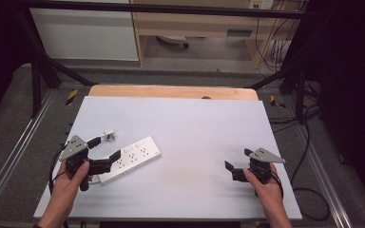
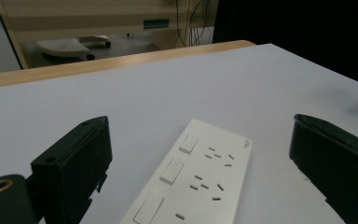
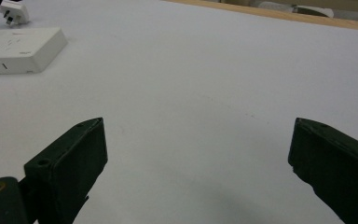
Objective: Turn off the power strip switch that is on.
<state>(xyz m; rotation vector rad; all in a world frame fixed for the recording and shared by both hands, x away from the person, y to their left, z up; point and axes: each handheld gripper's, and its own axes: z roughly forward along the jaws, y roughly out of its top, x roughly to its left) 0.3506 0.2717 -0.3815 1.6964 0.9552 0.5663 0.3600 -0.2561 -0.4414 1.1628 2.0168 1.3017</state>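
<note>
Left gripper [image 1: 105, 151]: being held by the left hand [image 1: 69, 183] at the near left of the table; its jaws are being kept wide apart, with nothing gripped between them.
Left jaws: being shown in the left gripper view rising at either side of the strip [image 2: 196, 179], which is lying between them on the table, apart from both.
Strip [image 1: 129, 159]: a white power strip, being seen lying flat and slantwise at the left of the table, sockets and switches facing up; its near end is being partly covered by the left gripper in the high view.
Plug [image 1: 109, 135]: a small white plug, being seen just beyond the strip, near the left gripper's far jaw; whether it is being touched cannot be told.
Right gripper [image 1: 236, 164]: being held by the right hand [image 1: 264, 185] at the near right of the table, well apart from the strip; its jaws are being kept wide apart and nothing is being held.
Right jaws: being shown in the right gripper view over bare table, with the strip [image 3: 18, 49] and plug [image 3: 14, 11] being seen far off at the upper left.
Table [image 1: 195, 128]: pale, flat-topped, with a wooden edge being seen along its far side.
Frame [image 1: 161, 8]: black bars being seen around the table.
</note>
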